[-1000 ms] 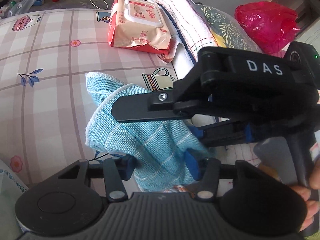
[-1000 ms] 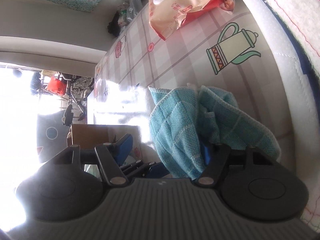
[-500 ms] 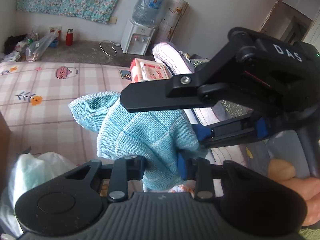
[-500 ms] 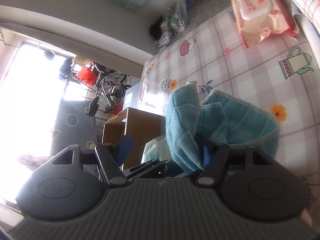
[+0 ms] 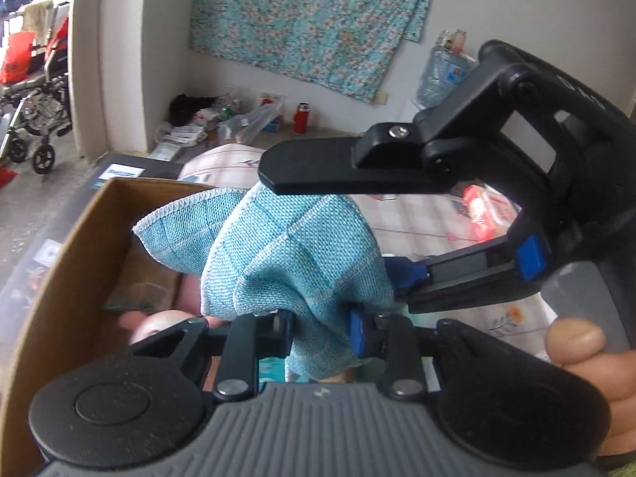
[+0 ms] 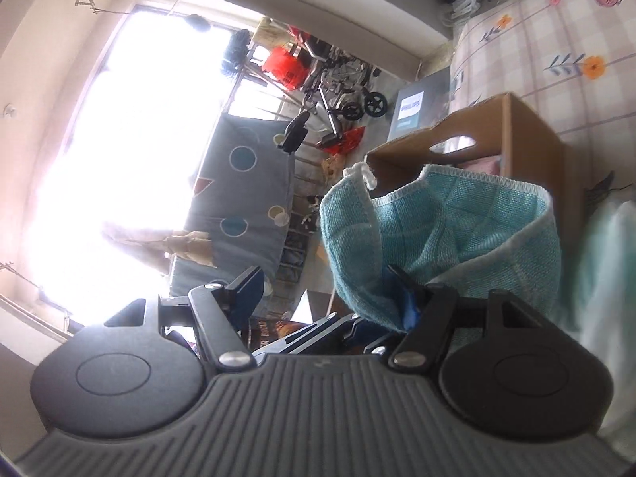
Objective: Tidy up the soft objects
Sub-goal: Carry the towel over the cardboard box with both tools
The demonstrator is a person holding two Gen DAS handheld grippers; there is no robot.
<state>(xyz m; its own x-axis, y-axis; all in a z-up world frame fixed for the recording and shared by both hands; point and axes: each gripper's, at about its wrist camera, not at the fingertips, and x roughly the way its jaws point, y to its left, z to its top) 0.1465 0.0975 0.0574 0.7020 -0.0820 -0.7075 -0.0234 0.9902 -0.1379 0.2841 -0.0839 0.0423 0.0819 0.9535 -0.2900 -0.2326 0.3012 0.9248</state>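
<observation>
A light blue waffle-weave cloth (image 5: 294, 262) is bunched up and held in the air. My left gripper (image 5: 320, 332) is shut on its lower fold. My right gripper (image 6: 334, 298) stands wide open; its right finger (image 6: 405, 298) is against the cloth (image 6: 469, 234), which drapes over it. In the left wrist view the right gripper's black fingers (image 5: 349, 167) straddle the cloth from the right. An open cardboard box (image 5: 79, 246) lies just below and left of the cloth; it shows behind the cloth in the right wrist view (image 6: 528, 147).
The box holds pale soft items (image 5: 159, 318). The bed with a pink checked sheet (image 6: 556, 31) lies beyond it. A dark Philips box (image 5: 119, 171) is on the floor by the bed. A wheelchair (image 5: 28, 119) stands by the doorway. A pale green bag (image 6: 608, 278) is at right.
Both grippers have lifted the blue cloth off the bed and swung it left, from beside the wipes pack and pillows to above the cardboard box.
</observation>
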